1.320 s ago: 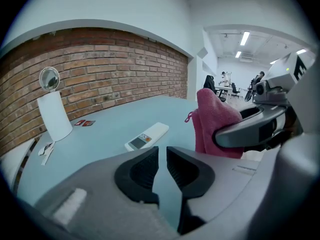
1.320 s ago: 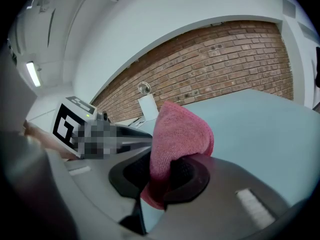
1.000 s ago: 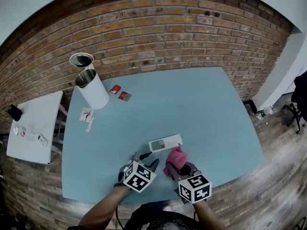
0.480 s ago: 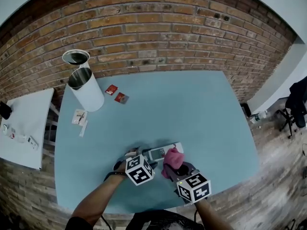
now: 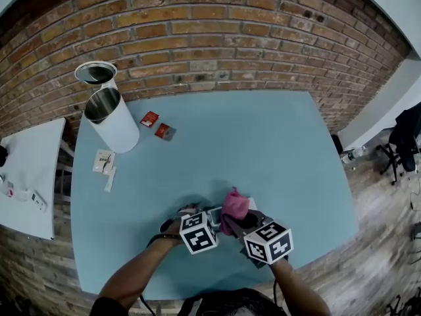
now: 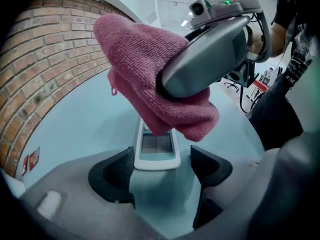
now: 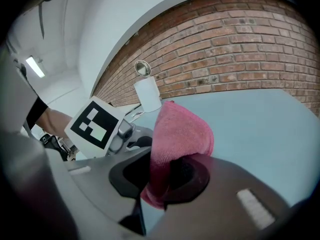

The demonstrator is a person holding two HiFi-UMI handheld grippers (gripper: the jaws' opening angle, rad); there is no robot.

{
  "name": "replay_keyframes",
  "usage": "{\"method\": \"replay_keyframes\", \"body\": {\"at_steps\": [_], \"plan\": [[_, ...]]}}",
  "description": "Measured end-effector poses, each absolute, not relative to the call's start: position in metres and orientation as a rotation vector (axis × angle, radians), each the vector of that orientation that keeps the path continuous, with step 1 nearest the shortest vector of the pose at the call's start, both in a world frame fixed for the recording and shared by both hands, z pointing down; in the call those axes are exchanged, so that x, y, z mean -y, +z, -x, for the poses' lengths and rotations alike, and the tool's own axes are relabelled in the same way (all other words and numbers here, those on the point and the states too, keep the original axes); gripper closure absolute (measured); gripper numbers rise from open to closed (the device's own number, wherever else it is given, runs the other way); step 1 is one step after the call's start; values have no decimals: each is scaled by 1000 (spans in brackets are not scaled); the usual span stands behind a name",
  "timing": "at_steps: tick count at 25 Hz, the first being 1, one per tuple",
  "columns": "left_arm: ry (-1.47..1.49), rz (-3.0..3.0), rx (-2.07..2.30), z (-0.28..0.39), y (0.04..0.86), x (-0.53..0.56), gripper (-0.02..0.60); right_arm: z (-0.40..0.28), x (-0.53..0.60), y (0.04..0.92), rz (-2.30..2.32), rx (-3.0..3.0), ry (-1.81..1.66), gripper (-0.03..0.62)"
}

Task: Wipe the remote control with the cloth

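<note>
The white remote control (image 6: 156,149) lies flat on the blue table (image 5: 263,150). Its near end sits between the pads of my left gripper (image 6: 162,166). Those jaws are opening and stand beside the remote without pressing on it. My right gripper (image 7: 167,176) is shut on the pink cloth (image 7: 180,134). The bunched cloth (image 6: 145,69) rests on the remote's far part and hides it. In the head view both grippers meet near the table's front edge. There the cloth (image 5: 235,206) covers most of the remote (image 5: 214,214).
A white open canister (image 5: 112,120) and its lid (image 5: 95,73) stand at the back left by the brick wall. Two red packets (image 5: 156,125) and white sachets (image 5: 103,161) lie near them. A small white side table (image 5: 26,176) stands to the left.
My left gripper has dropped to the remote and its jaws have spread around the near end. My right gripper has carried the cloth leftward onto the remote.
</note>
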State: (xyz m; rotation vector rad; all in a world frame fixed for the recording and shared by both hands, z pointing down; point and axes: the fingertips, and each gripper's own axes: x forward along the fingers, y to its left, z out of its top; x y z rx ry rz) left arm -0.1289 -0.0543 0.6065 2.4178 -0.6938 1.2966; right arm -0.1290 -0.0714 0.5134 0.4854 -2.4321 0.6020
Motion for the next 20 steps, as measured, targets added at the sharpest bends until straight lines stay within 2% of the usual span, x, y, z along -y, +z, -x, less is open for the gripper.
{"method": "replay_keyframes", "body": {"at_steps": [11,20], "plan": [[1300,-2375,656,129,610,56,213,169,73,531,-389,2480,676,529],[1375,-2314,632,130,612,55,218,167,71,545,-348,2517,677,528]]}}
